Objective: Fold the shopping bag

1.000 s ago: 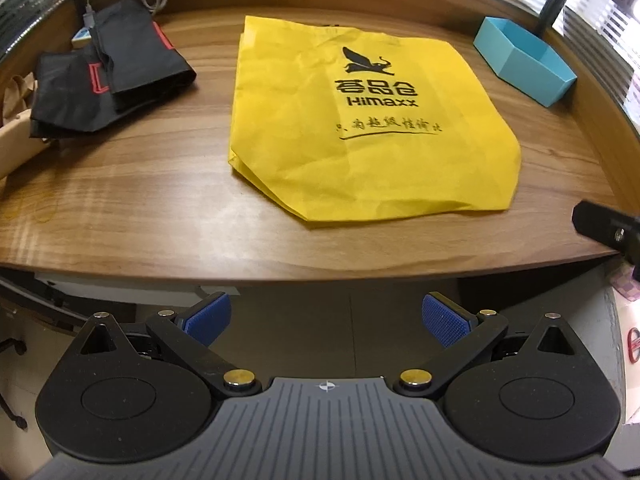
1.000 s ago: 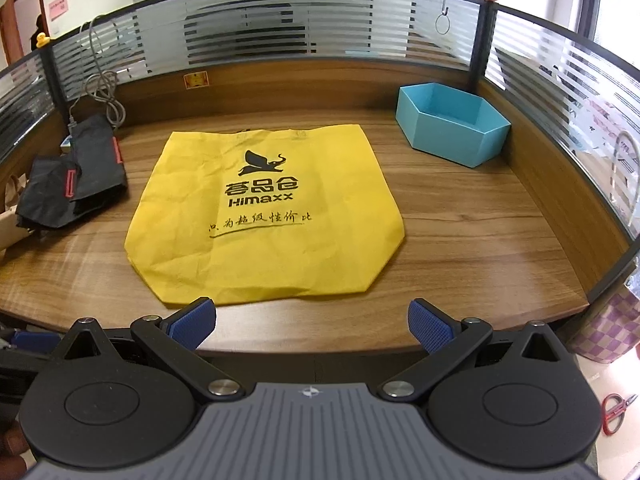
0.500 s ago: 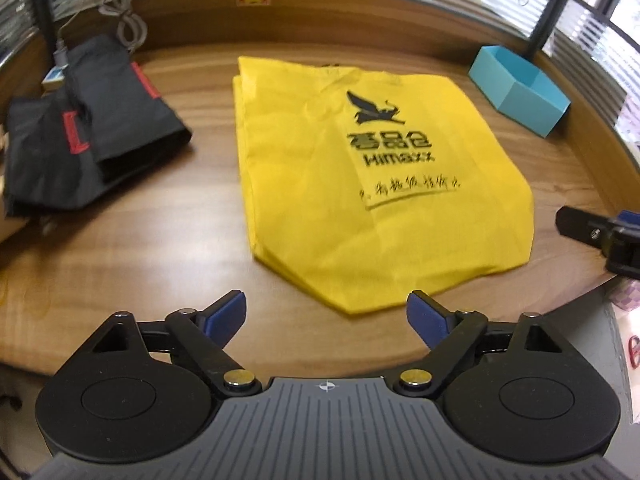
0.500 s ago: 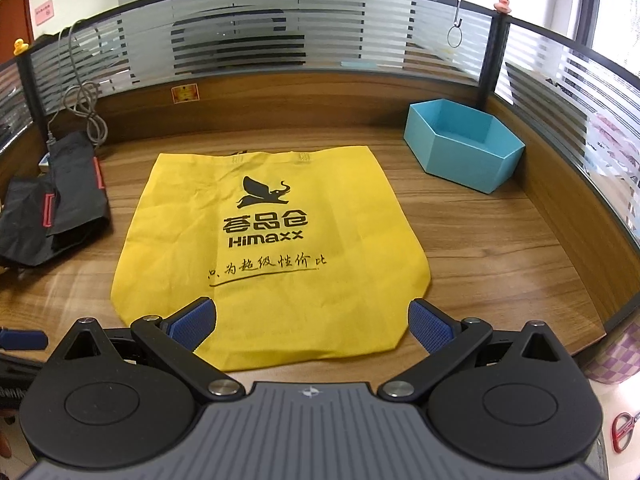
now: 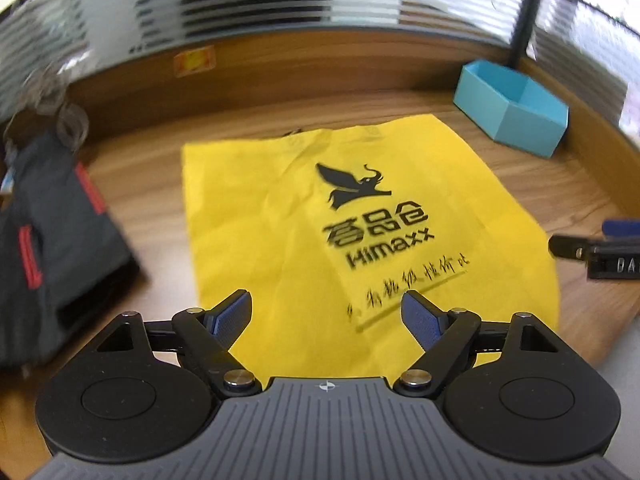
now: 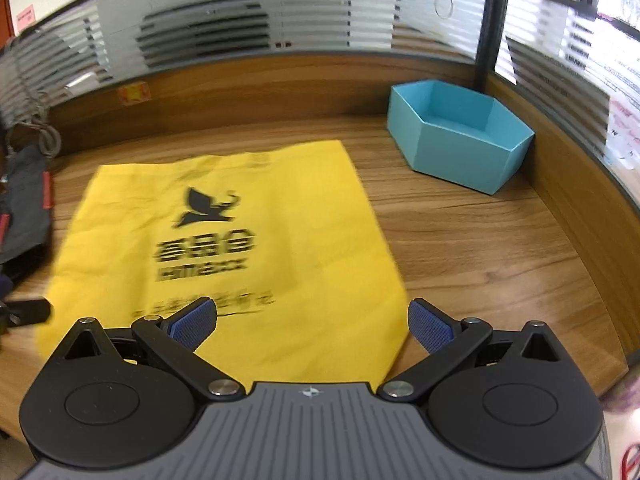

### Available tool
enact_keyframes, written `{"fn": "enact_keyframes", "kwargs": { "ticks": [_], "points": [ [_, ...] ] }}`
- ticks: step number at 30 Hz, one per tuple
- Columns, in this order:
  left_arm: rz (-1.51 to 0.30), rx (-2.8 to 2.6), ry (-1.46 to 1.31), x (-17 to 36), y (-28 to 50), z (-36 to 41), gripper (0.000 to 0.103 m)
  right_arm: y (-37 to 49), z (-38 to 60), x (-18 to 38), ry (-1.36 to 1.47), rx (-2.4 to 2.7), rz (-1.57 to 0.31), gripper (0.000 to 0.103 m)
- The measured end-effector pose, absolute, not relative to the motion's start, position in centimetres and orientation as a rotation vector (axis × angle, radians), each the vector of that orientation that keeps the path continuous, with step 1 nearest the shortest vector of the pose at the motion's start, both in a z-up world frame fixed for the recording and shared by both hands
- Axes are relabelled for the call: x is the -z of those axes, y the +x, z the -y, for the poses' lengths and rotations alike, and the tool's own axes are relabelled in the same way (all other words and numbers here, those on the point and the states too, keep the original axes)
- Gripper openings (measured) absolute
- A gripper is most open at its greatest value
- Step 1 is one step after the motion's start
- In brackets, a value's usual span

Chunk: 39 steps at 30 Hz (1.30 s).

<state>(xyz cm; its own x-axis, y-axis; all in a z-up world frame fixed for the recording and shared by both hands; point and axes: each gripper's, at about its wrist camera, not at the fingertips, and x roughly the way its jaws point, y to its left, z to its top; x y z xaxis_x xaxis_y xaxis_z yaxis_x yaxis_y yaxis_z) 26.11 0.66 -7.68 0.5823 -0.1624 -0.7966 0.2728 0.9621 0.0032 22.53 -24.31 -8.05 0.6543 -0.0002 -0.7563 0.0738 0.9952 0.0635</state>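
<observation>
Yellow shopping bag (image 5: 320, 232) flat on wooden desk (image 5: 540, 184), left gripper (image 5: 326, 314) jaws apart above near edge, blue tray (image 5: 516, 112) far right, black bag (image 5: 52, 240) left.

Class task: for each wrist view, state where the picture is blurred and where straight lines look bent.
Left wrist view: the yellow bag print and black bags are motion-smeared, the left gripper sharp; the partition bows. Right wrist view: bag lettering smeared, the blue box and right gripper sharper; the desk edge curves.
</observation>
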Motion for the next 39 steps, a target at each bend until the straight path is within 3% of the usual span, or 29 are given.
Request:
{"fn": "enact_keyframes", "kwargs": {
  "ticks": [1,3,6,11,14,17,19,21,22,25,26,34,39],
  "points": [
    [-0.925,0.251,0.146,8.2,27.1,0.1,0.072,23.3,25.4,8.6,0.099,0.039,-0.862,0.099],
    [-0.974,0.249,0.138,9.5,29.1,1.2,0.056,24.8,27.6,9.8,0.115,0.032,-0.872,0.097],
    [-1.046,0.246,0.109,11.5,31.6,2.4,0.050,27.0,30.8,11.5,0.145,0.023,-0.892,0.095],
    [-1.085,0.215,0.105,13.3,33.3,3.8,0.052,29.0,34.8,13.1,0.224,-0.044,-0.931,0.094],
    [-1.110,0.203,0.060,14.0,33.8,3.7,0.054,29.8,36.2,14.2,0.263,-0.109,-0.964,0.082],
    [-1.130,0.193,0.034,14.4,34.0,3.7,0.065,30.6,36.9,15.5,0.291,-0.140,-1.002,0.077],
    [-1.153,0.190,0.028,14.9,34.2,3.8,0.066,30.7,35.9,14.9,0.304,-0.188,-1.003,0.072],
    [-1.159,0.192,0.059,15.3,34.1,4.2,0.068,30.8,34.8,14.2,0.315,-0.239,-1.002,0.058],
    [-1.161,0.192,0.075,15.5,34.1,4.4,0.069,30.8,34.2,13.8,0.321,-0.264,-1.001,0.043],
    [-1.152,0.202,0.126,15.8,33.8,4.8,0.073,30.9,32.4,12.8,0.338,-0.340,-0.997,0.013],
    [-1.150,0.212,0.133,15.8,33.8,4.9,0.074,30.9,31.8,12.4,0.344,-0.366,-0.995,0.009],
    [-1.131,0.326,0.015,15.5,33.6,2.9,0.075,31.1,27.2,9.5,0.389,-0.570,-0.980,0.003],
    [-1.134,0.355,-0.172,14.6,34.7,-1.1,0.063,31.7,21.8,10.5,0.329,-0.647,-1.043,0.004]
  ]
}}
